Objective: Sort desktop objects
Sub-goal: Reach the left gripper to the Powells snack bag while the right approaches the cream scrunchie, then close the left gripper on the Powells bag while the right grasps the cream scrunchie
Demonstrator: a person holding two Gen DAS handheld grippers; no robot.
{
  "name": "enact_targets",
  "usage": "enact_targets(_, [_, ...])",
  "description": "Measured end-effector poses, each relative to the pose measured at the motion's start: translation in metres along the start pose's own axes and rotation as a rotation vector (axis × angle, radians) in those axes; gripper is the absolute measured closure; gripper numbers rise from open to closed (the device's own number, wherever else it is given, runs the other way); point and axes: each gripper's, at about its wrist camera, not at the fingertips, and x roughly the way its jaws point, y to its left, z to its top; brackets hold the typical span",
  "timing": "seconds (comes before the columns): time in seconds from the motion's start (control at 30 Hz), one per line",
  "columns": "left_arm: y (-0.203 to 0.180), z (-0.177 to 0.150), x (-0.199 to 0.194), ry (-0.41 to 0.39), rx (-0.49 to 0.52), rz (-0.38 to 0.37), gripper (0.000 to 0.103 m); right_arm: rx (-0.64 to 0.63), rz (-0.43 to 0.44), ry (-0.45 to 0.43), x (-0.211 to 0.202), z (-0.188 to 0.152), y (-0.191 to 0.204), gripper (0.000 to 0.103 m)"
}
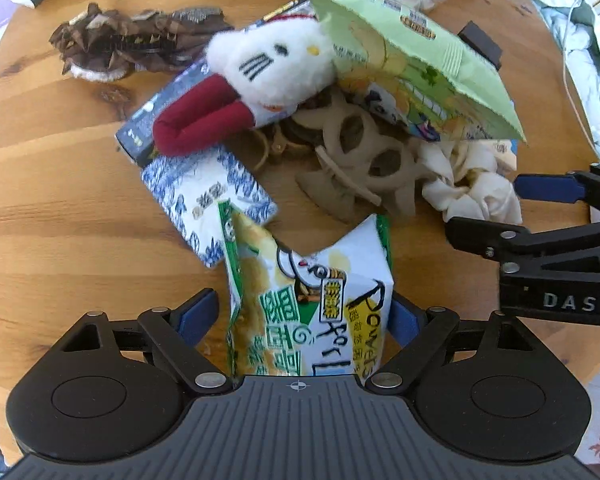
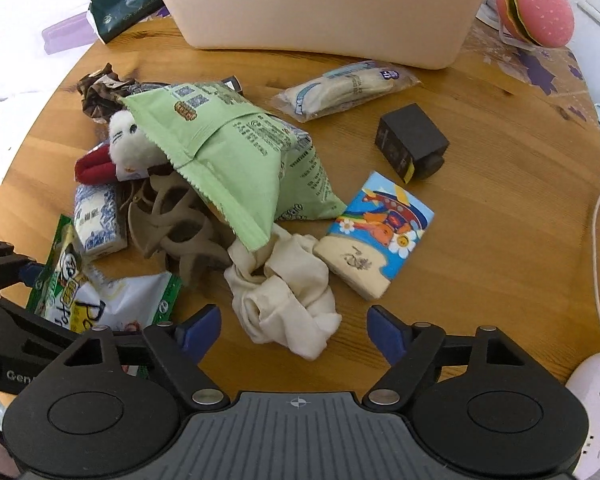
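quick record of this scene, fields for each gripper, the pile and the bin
left gripper: snack bag between its fingers, grip not certain
right gripper: open, holds nothing, white cloth just ahead
pile: green bag over plush cat and beige clip
bin: beige, far side of table

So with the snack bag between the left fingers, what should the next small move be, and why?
Probably lift the snack bag straight up and carry it toward the bin. The left gripper appears shut on it, though the left pad shows a small gap. The bag's top edge lies near the tissue pack, so rising first should avoid dragging it. The right gripper hangs open by the white cloth.
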Motion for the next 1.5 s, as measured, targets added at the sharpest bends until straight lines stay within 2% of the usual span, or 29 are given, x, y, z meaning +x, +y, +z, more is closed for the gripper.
enact_targets(0.23, [0.000,-0.001,0.000,0.008,0.006,0.009,0.017,0.030,0.001,0.038,0.014,0.006,0.004,0.029])
enact_targets(0.33, [0.003,-0.004,-0.003,-0.007,-0.007,0.025,0.029,0.010,-0.007,0.030,0.013,0.005,0.007,0.031])
enact_targets(0.53, [0.011,-0.010,-0.008,-0.017,-0.042,0.002,0.040,0.036,-0.010,-0.003,0.009,0.006,0.002,0.059])
enact_targets(0.6, [0.011,-0.012,-0.010,-0.021,-0.039,-0.001,0.042,0.037,0.005,-0.006,0.008,0.007,0.001,0.072])
enact_targets(0.7, [0.014,-0.016,-0.012,-0.025,-0.043,-0.004,0.043,0.051,0.030,-0.006,0.006,0.006,-0.001,0.080])
enact_targets(0.97, [0.028,-0.026,-0.026,-0.046,-0.085,-0.010,0.044,0.078,0.077,0.004,0.000,-0.007,0.001,0.082])
enact_targets(1.17, [0.041,-0.026,-0.040,-0.080,-0.096,-0.005,0.044,0.065,0.090,-0.022,-0.026,-0.016,0.000,0.082])
enact_targets(1.27, [0.041,-0.028,-0.065,-0.105,-0.100,-0.012,0.044,0.048,0.080,-0.034,-0.040,-0.018,-0.002,0.082])
enact_targets(1.5, [0.035,0.000,-0.095,-0.194,-0.042,-0.014,0.044,-0.008,0.063,-0.113,-0.082,-0.012,-0.004,0.082])
